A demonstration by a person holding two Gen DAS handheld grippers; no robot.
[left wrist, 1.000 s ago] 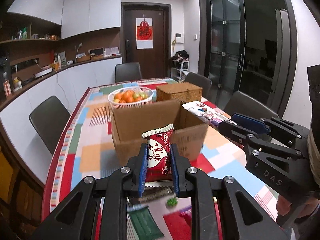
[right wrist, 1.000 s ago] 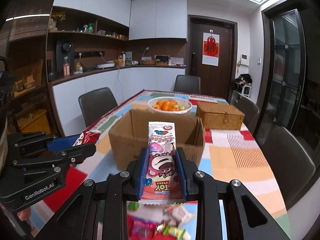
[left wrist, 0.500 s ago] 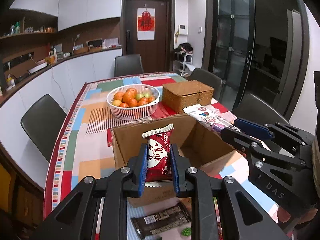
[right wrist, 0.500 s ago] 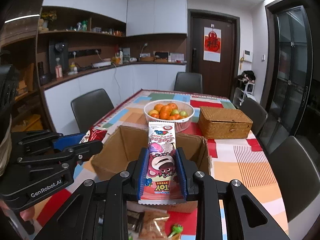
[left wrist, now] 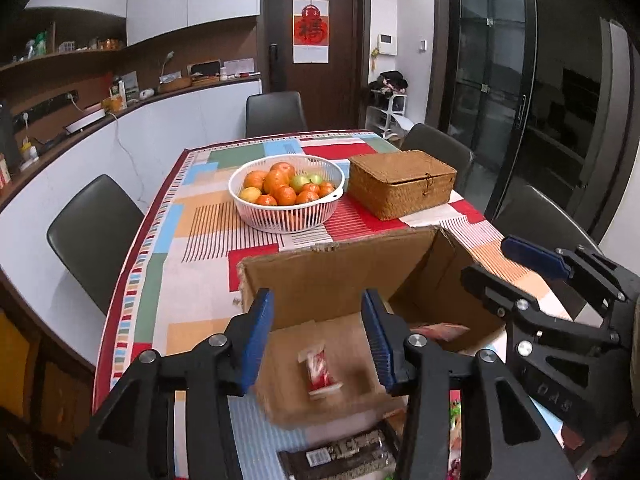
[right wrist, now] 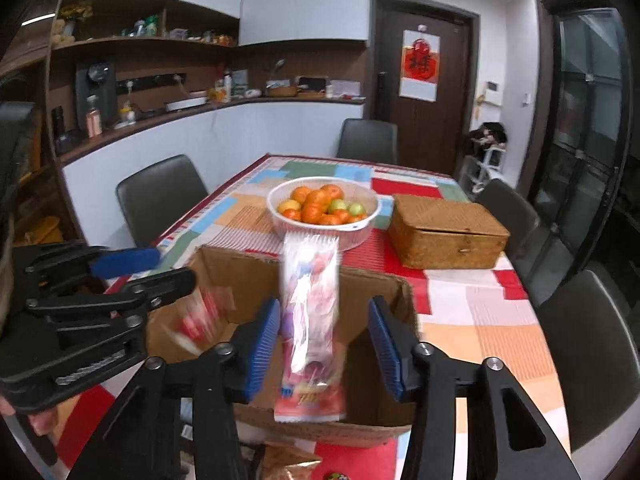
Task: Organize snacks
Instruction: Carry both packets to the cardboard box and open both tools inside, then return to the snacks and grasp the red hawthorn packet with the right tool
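Note:
An open cardboard box (left wrist: 336,276) stands on the patchwork tablecloth. My left gripper (left wrist: 318,336) hangs over its near edge, jaws opening, with nothing between the blue pads. A red snack packet (left wrist: 320,372) is blurred below them inside the box. My right gripper (right wrist: 324,344) is over the same cardboard box (right wrist: 372,292), jaws opening. A pink Toy Story packet (right wrist: 310,320) is blurred between its pads, which do not press on it. Each view shows the other gripper beside it: the right gripper (left wrist: 504,266) and the left gripper (right wrist: 156,270).
Behind the box stand a white basket of oranges (left wrist: 286,216) and a shut wicker box (left wrist: 400,192). A dark chocolate bar (left wrist: 340,452) and other loose snacks lie on the table in front of the box. Dark chairs ring the table.
Both grippers moved forward over the box and their jaws spread. The red packet left the left gripper and dropped into the box; the pink packet came loose in the right.

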